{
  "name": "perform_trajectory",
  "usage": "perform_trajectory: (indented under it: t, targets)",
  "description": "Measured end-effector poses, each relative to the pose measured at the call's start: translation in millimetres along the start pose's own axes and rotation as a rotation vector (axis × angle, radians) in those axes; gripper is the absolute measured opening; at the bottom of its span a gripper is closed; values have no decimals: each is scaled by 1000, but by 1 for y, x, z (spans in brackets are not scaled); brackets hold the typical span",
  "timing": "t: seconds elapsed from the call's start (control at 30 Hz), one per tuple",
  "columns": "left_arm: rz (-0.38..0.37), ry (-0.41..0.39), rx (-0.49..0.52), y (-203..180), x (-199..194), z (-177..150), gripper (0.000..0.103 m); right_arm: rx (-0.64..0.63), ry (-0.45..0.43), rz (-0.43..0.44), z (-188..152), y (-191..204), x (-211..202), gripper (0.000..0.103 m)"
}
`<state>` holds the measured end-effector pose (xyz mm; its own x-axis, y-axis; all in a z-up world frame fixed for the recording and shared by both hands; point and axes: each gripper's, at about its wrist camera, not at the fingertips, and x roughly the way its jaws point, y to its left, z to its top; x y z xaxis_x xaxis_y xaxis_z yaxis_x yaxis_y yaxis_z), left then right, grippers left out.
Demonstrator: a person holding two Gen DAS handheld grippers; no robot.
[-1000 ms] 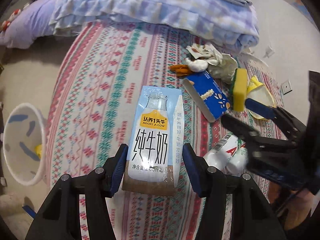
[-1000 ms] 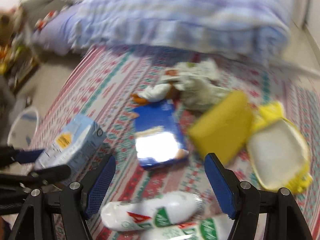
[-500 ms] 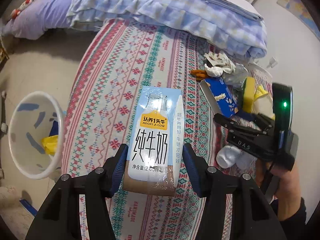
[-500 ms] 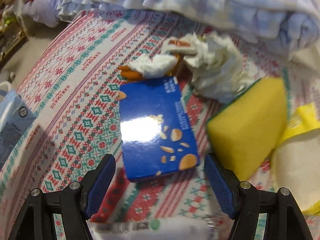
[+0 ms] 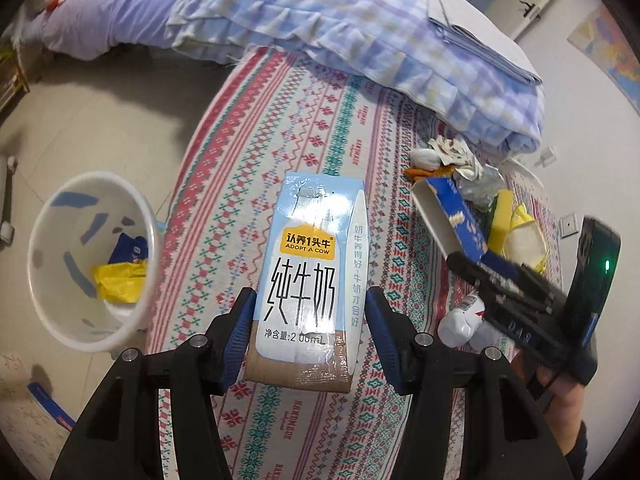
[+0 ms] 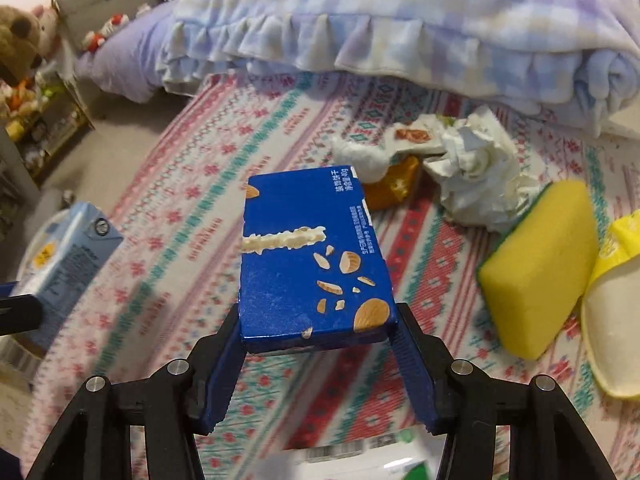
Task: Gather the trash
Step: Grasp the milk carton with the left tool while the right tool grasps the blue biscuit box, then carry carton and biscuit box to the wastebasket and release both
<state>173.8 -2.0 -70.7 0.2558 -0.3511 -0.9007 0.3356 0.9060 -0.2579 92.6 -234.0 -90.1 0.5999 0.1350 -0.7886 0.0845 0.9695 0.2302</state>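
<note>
My left gripper (image 5: 310, 328) is shut on a light blue milk carton (image 5: 312, 272) and holds it above the patterned rug (image 5: 280, 132). A white trash bin (image 5: 132, 208) with yellow and blue waste inside stands on the floor to the left. My right gripper (image 6: 318, 344) is shut on the near end of a blue biscuit box (image 6: 312, 256); it also shows in the left wrist view (image 5: 448, 216). The milk carton appears at the left of the right wrist view (image 6: 64, 264).
On the rug lie crumpled white tissue (image 6: 476, 168), an orange wrapper (image 6: 392, 188), a yellow sponge (image 6: 540, 268), a yellow slipper (image 6: 616, 312) and white bottles (image 5: 460, 320). A folded checked blanket (image 6: 400, 24) lies behind. Stuffed toys (image 6: 20, 40) sit at far left.
My right gripper moved forward and closed on the blue biscuit box. My left gripper carried the milk carton up and toward the bin, which now shows more fully.
</note>
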Motion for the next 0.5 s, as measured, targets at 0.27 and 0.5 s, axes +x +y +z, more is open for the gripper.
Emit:
perform_trajectory:
  t: [0.27,0.5]
  targets:
    - [-3,-23,-42,16,-12,1,58,-27,-3,65,-12,36,-2,61]
    - [2,-33,-111,41,-20,2,58,-73,22,99,-27,63,3,61]
